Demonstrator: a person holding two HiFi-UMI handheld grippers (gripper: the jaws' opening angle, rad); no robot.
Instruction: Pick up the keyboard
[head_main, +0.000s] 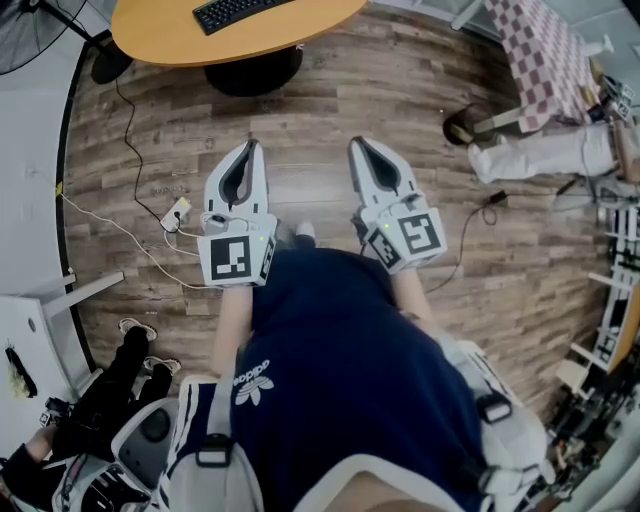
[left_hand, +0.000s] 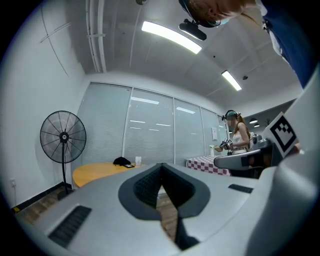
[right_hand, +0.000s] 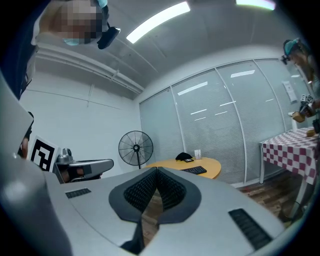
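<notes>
The black keyboard (head_main: 235, 12) lies on a round orange table (head_main: 160, 40) at the top of the head view, well beyond both grippers. In the right gripper view the keyboard (right_hand: 194, 170) shows small on the table (right_hand: 212, 164), far ahead. My left gripper (head_main: 252, 147) and right gripper (head_main: 358, 144) are held side by side over the wooden floor, level and pointing toward the table. Both are shut with nothing between the jaws. The left gripper (left_hand: 161, 165) faces the table's edge (left_hand: 97, 172); the keyboard is hidden in that view.
A standing fan (right_hand: 136, 146) is left of the table. White cables and a power strip (head_main: 176, 213) lie on the floor at the left. A checked-cloth table (head_main: 545, 55) and another person (left_hand: 235, 135) are at the right. A black cap-like thing (right_hand: 184, 156) sits on the orange table.
</notes>
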